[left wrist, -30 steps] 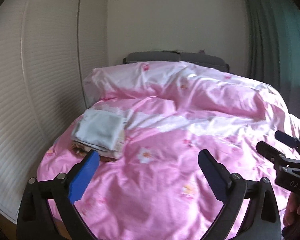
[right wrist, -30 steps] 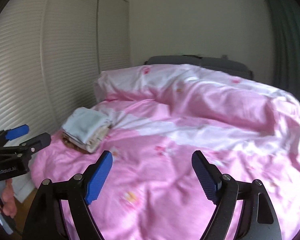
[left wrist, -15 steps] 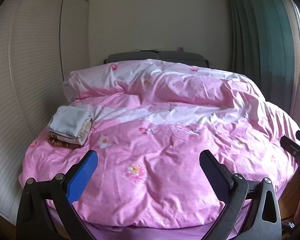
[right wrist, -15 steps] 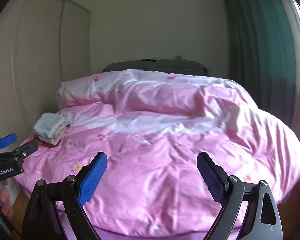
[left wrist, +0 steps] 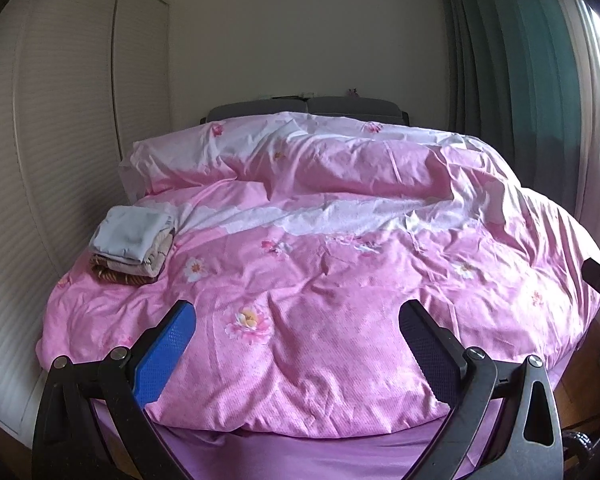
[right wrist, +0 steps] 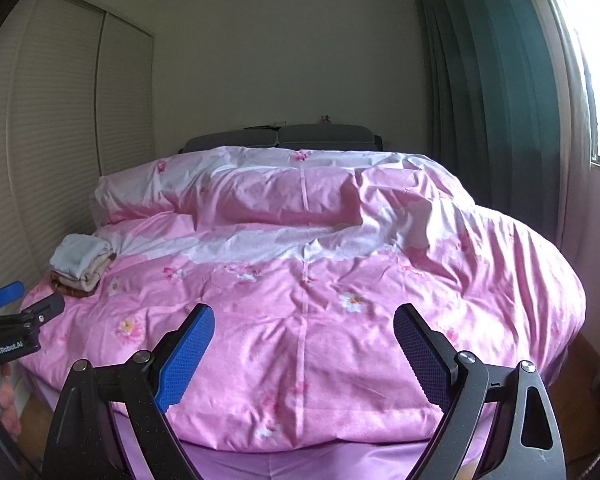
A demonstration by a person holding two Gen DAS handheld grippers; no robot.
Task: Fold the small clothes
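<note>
Sitting on the near-left part of the duvet [left wrist: 320, 280] is the stack [left wrist: 134, 246] of folded clothes: a smooth pale blue-grey piece on top, a beige one with a soft, thicker look under it, and something brown with a striped or woven pattern at the bottom. Only the folded edges of the lower layers show, so what each garment is I can't tell. In the right wrist view the stack [right wrist: 82, 264] is small and off to the left, just beside the white band of the duvet [right wrist: 320, 280].

The duvet is thin crinkly cotton-ish fabric, pink with a wavy white band and printed flowers, bunched into a long ridge near the headboard [left wrist: 304, 108], which looks like grey padded upholstery. A shinier purple sheet [left wrist: 300, 456] peeks out under the duvet's front edge.

Left gripper [left wrist: 296, 344] is spread wide with nothing between the fingers; the pads [left wrist: 164, 356] are blue with a dotted grip texture, on black frames cut off by the bottom edge. Right gripper [right wrist: 304, 344] is the same, released and holding nothing. Both hang at the foot of the bed, well apart from the stack.

Ribbed white wardrobe [left wrist: 52, 160] on the left, dark green pleated curtain [right wrist: 492, 100] on the right, and the window beside it is blown out.
</note>
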